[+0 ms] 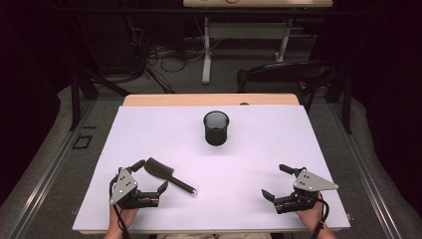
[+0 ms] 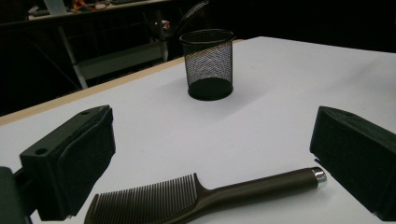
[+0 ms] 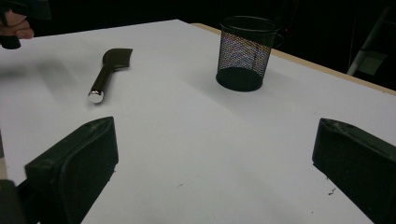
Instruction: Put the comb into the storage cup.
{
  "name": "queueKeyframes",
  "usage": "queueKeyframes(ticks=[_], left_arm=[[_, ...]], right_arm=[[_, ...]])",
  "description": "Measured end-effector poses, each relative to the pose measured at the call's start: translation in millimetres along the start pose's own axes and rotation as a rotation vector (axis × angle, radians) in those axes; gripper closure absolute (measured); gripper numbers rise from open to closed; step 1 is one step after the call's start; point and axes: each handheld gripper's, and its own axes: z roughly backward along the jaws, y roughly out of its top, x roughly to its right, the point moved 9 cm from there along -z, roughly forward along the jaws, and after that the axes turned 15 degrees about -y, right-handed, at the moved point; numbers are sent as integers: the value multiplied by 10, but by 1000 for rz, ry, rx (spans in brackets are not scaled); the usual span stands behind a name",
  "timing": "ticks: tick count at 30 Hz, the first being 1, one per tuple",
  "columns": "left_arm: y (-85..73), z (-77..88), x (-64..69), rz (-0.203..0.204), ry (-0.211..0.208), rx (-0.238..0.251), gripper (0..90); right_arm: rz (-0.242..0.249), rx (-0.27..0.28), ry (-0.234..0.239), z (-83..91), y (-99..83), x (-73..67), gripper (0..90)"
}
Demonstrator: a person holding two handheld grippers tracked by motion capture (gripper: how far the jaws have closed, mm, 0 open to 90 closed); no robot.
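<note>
On the white table (image 1: pixel 249 164), seen from the high view, the comb (image 1: pixel 166 175) lies flat between the jaws of the left gripper (image 1: pixel 149 175), which stand wide apart and grip nothing; nothing looks lifted yet, and the mesh cup (image 1: pixel 216 128) stands well apart. The right gripper (image 1: pixel 276 180) is spread and empty. In the left gripper view, the comb's (image 2: pixel 205 196) long axis runs crosswise, its silver-capped handle pointing right. In the right gripper view, the comb (image 3: pixel 108 70) lies far left.

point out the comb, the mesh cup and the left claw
comb (image 2: pixel 261 185), left gripper view, on its handle
mesh cup (image 1: pixel 216 130), high view, on its side wall
left claw (image 1: pixel 151 175), high view, midway between its fingertips
</note>
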Motion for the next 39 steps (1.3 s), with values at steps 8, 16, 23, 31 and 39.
queueKeyframes(ticks=[8,16,23,31,39], left_arm=[[25,-59,21,14,-4,-14,3],[72,-143,12,23,-7,-25,0],[110,-237,25,22,-15,-42,0],[128,-337,58,26,-25,-78,0],[146,-438,90,42,-28,-104,0]], right_arm=[[-3,-5,7,-31,-4,-7,0],[-1,-6,7,-37,-4,-8,0],[3,-8,8,-37,-6,-9,0],[7,-10,10,-39,-6,-12,0],[4,-9,13,-46,-4,-17,0]])
